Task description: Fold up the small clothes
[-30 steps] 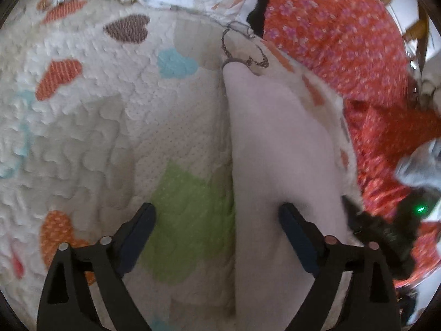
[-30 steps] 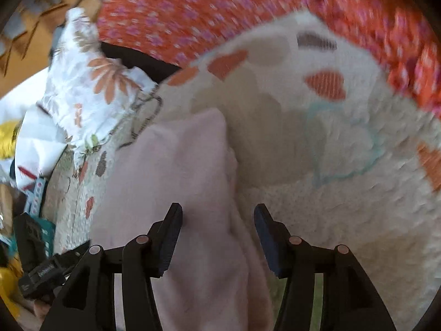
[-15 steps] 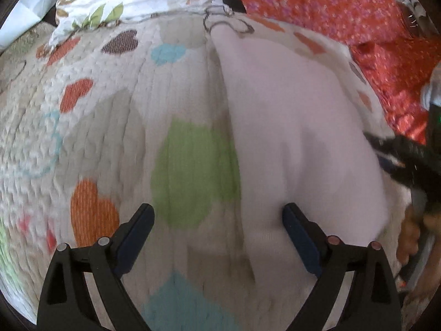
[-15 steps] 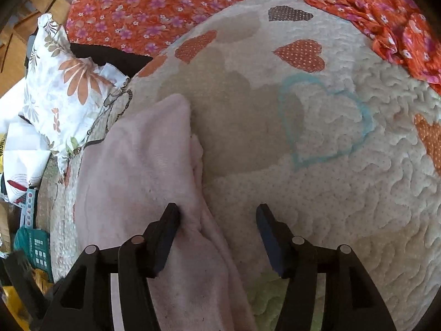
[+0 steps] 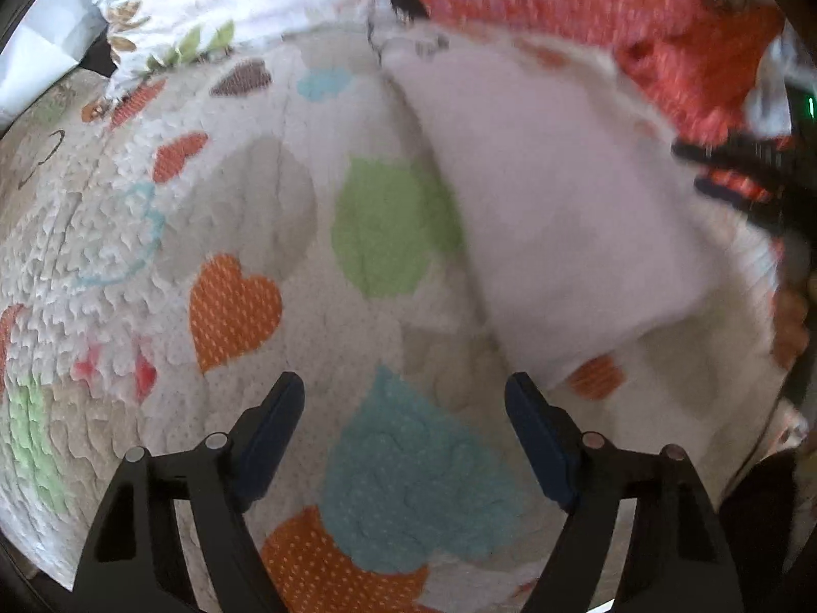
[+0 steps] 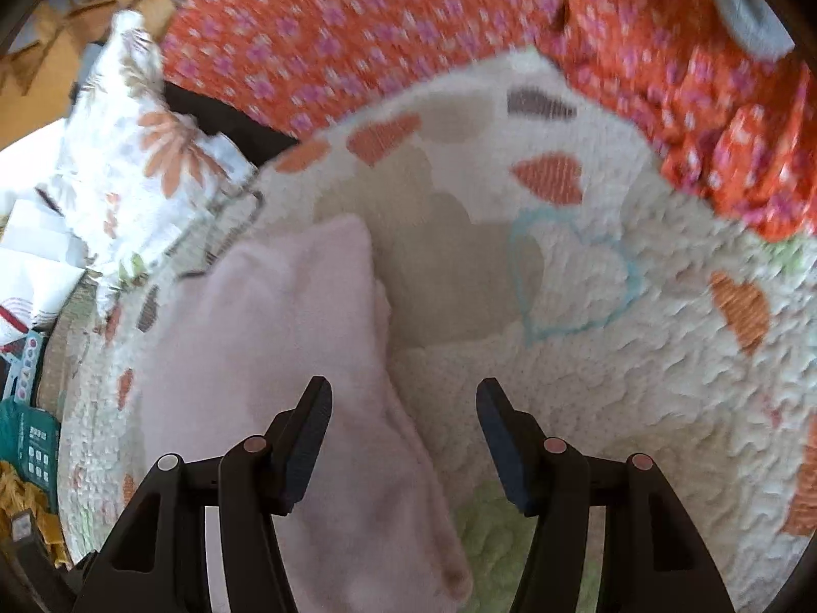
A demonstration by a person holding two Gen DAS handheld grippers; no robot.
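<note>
The left gripper (image 5: 403,398) hangs with its jaws spread wide and nothing between them, over a pale blue heart patch on the quilt (image 5: 245,214). Its right finger sits just at the near corner of the folded pink cloth (image 5: 561,204), though whether it touches the fabric cannot be told. From that view the pink cloth lies flat on the quilt, running away from the gripper toward the far edge of the quilt, with a green patch beside its left edge. At the cloth's right side the right gripper (image 5: 735,168) shows as a dark, blurred shape. In its own view, the right gripper (image 6: 403,398) is also spread apart and empty, its left finger above the pink cloth (image 6: 265,357) and its right finger above bare quilt (image 6: 587,357). There the cloth's long right edge shows a second layer peeking out beneath the top one. Beyond the cloth's far end a white pillow with an orange flower print (image 6: 143,173) rests against the quilt's edge, and an orange floral fabric (image 6: 388,36) lies along the far side of the quilt, bunching up on the right. To the left of the quilt, a teal box (image 6: 28,439) sits in a cluttered pile too blurred to identify further.
</note>
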